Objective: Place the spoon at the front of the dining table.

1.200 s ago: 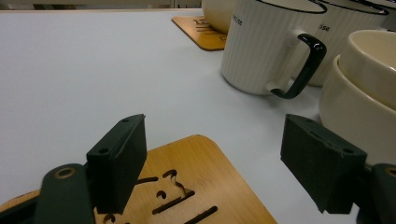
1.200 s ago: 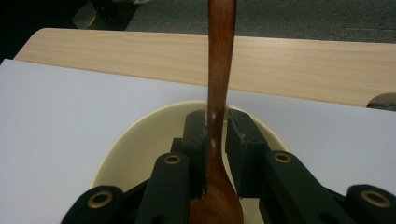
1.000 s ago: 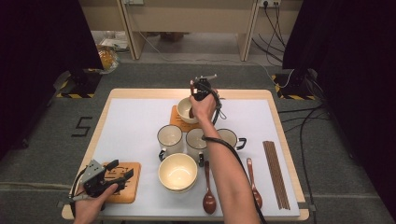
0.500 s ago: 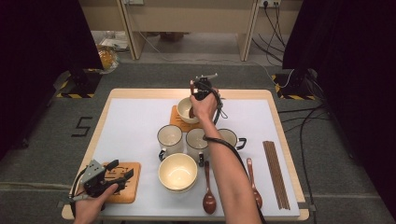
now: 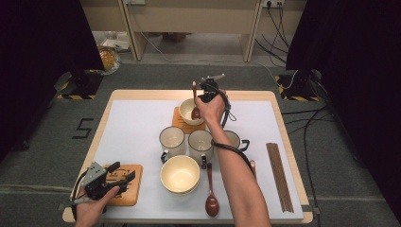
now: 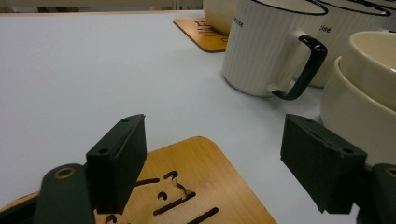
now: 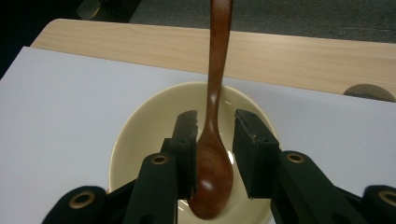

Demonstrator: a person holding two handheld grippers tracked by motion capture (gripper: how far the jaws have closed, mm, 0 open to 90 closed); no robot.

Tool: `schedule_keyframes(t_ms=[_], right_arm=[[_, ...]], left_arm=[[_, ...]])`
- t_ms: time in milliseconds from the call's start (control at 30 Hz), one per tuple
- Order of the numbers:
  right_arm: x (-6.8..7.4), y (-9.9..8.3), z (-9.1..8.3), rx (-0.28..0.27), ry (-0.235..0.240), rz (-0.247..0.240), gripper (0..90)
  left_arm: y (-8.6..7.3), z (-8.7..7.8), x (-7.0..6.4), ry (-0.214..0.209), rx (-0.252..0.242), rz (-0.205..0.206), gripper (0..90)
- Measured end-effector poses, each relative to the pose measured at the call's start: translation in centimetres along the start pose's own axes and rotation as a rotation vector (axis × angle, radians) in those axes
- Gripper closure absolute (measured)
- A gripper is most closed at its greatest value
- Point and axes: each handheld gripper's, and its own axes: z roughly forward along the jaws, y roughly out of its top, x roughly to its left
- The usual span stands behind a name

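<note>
- Two grippers are mine here: my right gripper (image 5: 204, 96) is out over the far bowl (image 5: 188, 108), my left gripper (image 5: 124, 178) sits at the near-left corner of the table (image 5: 142, 96).
- In the right gripper view, my right gripper (image 7: 215, 140) has its jaws slightly parted around the wooden spoon (image 7: 212, 154); the left jaw looks to be against the spoon where neck meets scoop, while a narrow gap shows at the right jaw, so I can't tell whether I truly grip it.
- The spoon's scoop hangs down inside the far bowl (image 7: 140, 135), and its handle rises past the bowl's rim toward the table's far edge.
- From above, the spoon (image 5: 194, 101) stands steeply in that bowl, which sits on a wooden coaster (image 5: 178, 121).
- My left gripper (image 6: 224, 168) is spread wide with nothing between the jaws, hovering low over a second wooden coaster (image 6: 201, 186).
- Nearer me than the far bowl stand three mugs; the leftmost mug (image 5: 171, 139) is the one closest to my left gripper.
- Nearer still than the mugs sits a stack of cream bowls (image 5: 179, 174), with another spoon (image 5: 211, 194) lying just to its right.
- A bundle of chopsticks (image 5: 279, 175) lies well to the right of the mugs.
</note>
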Motion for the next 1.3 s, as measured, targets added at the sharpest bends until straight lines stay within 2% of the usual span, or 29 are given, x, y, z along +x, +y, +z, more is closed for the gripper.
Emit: schedule_keyframes(t_ms=[367, 900, 1300], right_arm=[[-0.9, -0.7, -2.2, 0.001, -0.01, 0.007, 68.2], [-1.9, -2.0, -4.8, 0.001, -0.018, -0.009, 66.1], [-3.5, -3.0, -7.5, -0.025, -0.019, -0.019, 64.4]], left_arm=[[0.0, 0.0, -0.1, 0.003, -0.003, 0.003, 22.1], [0.1, 0.0, -0.2, 0.006, -0.006, 0.008, 22.2], [0.5, 0.2, -0.2, 0.006, -0.015, 0.011, 22.2]])
